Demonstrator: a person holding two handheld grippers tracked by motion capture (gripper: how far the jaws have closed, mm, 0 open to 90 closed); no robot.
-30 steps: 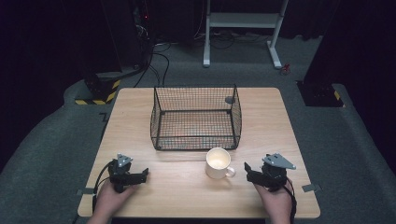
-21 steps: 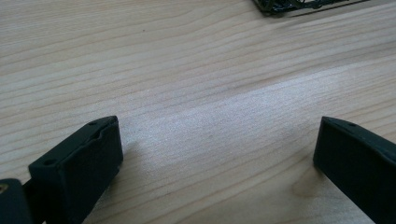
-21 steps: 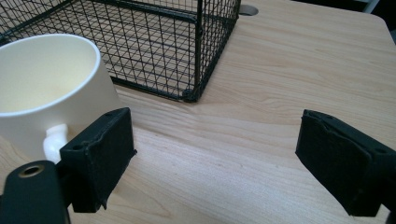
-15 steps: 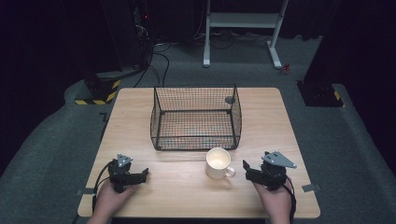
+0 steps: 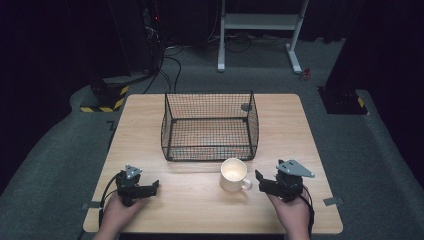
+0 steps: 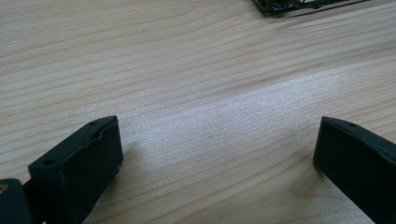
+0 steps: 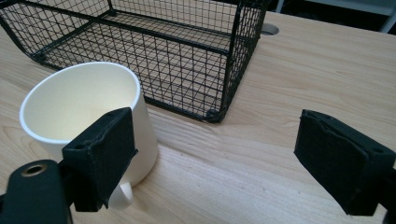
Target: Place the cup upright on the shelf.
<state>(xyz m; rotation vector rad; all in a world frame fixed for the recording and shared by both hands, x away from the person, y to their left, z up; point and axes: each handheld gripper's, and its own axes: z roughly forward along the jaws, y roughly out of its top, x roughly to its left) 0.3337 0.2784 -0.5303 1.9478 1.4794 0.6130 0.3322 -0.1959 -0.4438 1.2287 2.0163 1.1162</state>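
Note:
A white mug (image 5: 233,175) stands upright on the wooden table (image 5: 200,210), just in front of a black wire basket (image 5: 209,126). The mug's handle points to the right, toward my right gripper (image 5: 259,180), which is open and a short way off. In the right gripper view the mug (image 7: 79,112) sits behind the left jaw and the basket (image 7: 154,51) lies beyond it, with bare table between the jaws. My left gripper (image 5: 156,186) rests low at the table's front left, open, with only wood grain between its jaws (image 6: 215,154).
The basket holds nothing. A small round grommet (image 5: 245,106) is set in the table behind the basket's right side. Beyond the table are a white metal stand (image 5: 260,22), cables on the grey floor, and a yellow-black striped base (image 5: 106,97).
My right gripper has edged slightly left toward the mug's handle. The left gripper, mug and basket have not moved.

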